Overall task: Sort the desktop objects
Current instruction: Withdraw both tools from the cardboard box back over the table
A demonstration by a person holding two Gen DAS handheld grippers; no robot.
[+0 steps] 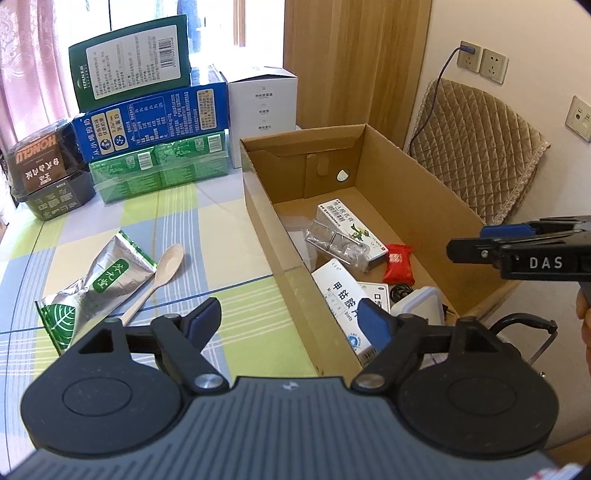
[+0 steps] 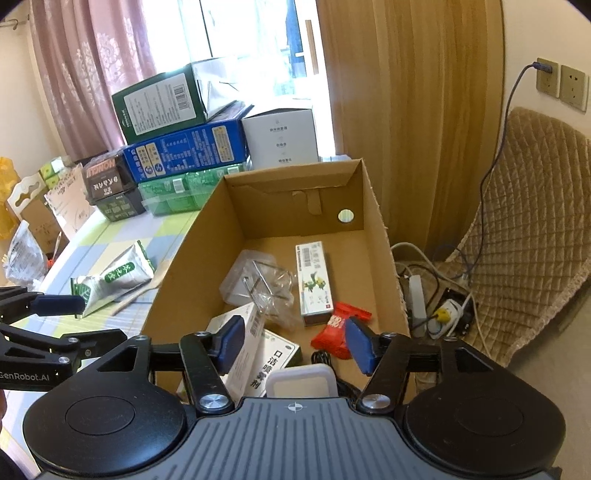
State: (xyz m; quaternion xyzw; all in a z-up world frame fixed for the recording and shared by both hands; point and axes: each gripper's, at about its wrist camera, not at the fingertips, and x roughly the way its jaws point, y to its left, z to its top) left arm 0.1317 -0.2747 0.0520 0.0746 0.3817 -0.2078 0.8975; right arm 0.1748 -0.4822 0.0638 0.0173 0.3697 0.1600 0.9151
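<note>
Lying in the carton [image 2: 373,221] are 2 medicine boxes [image 2: 312,280], a red packet [image 2: 334,332] and clear packaging [image 2: 258,280] (pouch [image 1: 99,284] and spoon [image 1: 159,280] outside on the table). Both grippers, left [image 1: 291,321] and right [image 2: 291,341], stand spread, holding nothing.

Daylit window [image 2: 236,33], pink curtain [image 2: 92,66], quilted chair [image 2: 528,229], wall sockets [image 2: 561,83].

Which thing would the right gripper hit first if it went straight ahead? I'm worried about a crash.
Probably the white lidded container just below the open right gripper, inside the cardboard box; depth is unclear, so the medicine box beside it might come first.
</note>
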